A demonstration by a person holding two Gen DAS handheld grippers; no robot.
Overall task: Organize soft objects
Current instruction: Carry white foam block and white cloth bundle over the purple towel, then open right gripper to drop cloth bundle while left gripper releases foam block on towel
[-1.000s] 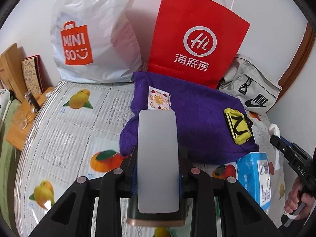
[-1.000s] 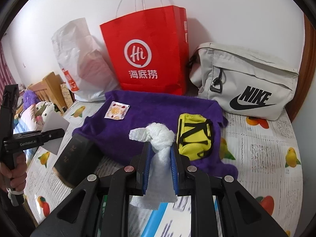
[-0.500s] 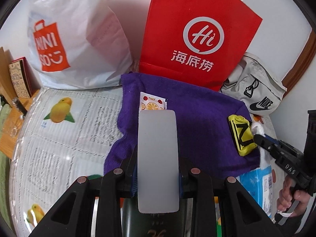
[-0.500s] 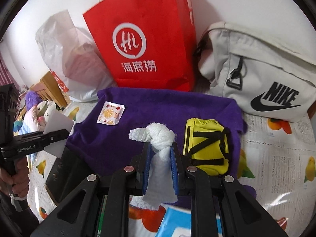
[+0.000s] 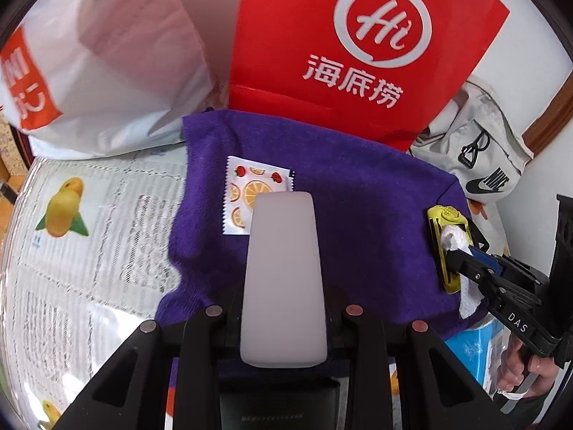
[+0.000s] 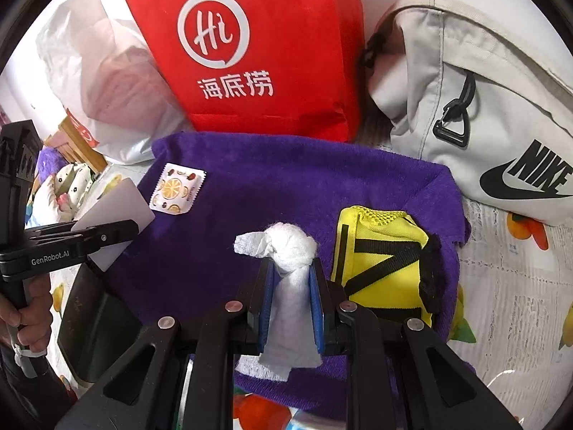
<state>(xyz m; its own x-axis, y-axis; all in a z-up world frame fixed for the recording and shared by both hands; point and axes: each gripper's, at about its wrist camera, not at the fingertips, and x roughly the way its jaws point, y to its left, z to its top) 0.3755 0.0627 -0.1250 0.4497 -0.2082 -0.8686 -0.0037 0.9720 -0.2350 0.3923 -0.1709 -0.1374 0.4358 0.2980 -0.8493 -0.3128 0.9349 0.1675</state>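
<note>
A purple towel lies spread on the fruit-print bedcover. On it lie a fruit-print sachet and a small yellow pouch. My left gripper is shut on a flat white-grey card and holds it over the towel's near left part, just short of the sachet. My right gripper is shut on a knotted white tissue, just left of the yellow pouch.
A red paper bag, a white plastic Miniso bag and a grey Nike bag stand behind the towel against the wall. A dark box and a blue pack lie near the towel's front edge.
Both grippers have moved forward over the purple towel. The card is now close to the sachet and the tissue is beside the yellow pouch. Both grips are unchanged.
</note>
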